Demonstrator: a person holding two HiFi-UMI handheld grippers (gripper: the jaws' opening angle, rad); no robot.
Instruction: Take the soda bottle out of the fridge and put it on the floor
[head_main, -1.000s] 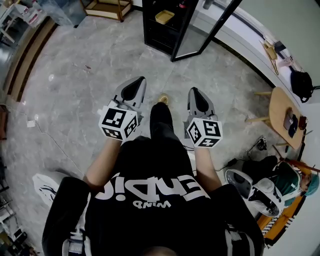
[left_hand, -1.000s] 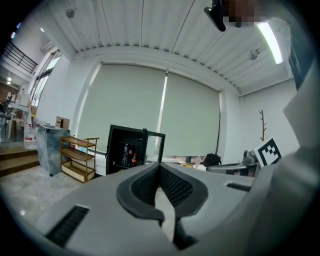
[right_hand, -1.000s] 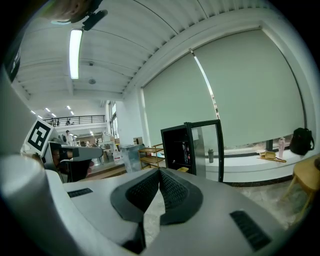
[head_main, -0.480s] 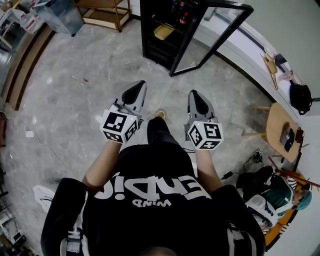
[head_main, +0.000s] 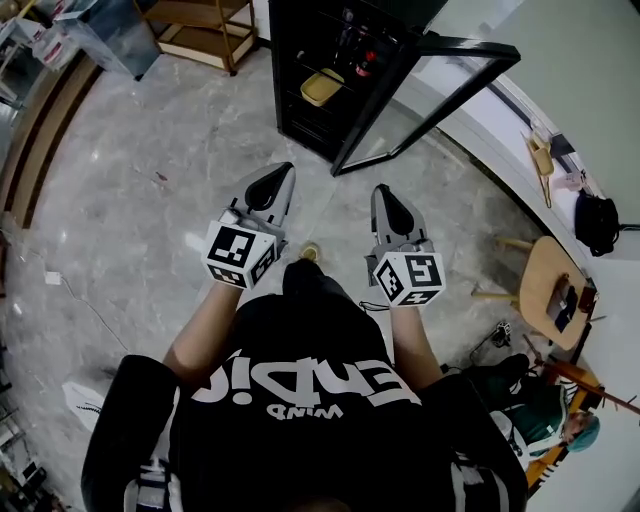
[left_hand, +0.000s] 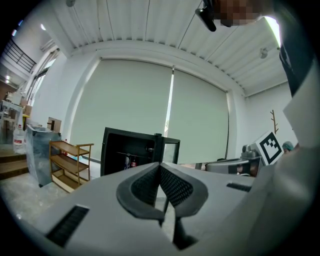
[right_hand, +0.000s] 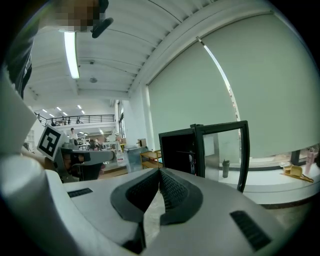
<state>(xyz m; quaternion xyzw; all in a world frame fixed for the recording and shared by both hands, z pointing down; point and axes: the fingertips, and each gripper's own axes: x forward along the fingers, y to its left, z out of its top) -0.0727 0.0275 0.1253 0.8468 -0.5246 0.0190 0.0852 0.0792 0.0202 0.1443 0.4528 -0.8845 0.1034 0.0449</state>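
A wooden shelf rack (left_hand: 69, 163) and a round wooden table (head_main: 545, 265) stand on grey marbled floor (head_main: 130, 180).

The fridge (head_main: 295, 110) is standing on the floor (head_main: 130, 170) straight ahead, with its door (head_main: 420, 110) hanging open toward the right. Inside it, a tray (head_main: 322, 88) is sitting on a shelf, and what seems to be the soda bottle (head_main: 370, 58) is standing just behind and right of the tray. A wooden rack (head_main: 205, 30) is standing left of the fridge. The left gripper (head_main: 283, 170) and right gripper (head_main: 380, 192) are hovering side by side, apart, before the fridge. A ledge (head_main: 490, 100) is running behind the door, and a round table (head_main: 553, 285) is standing far right.
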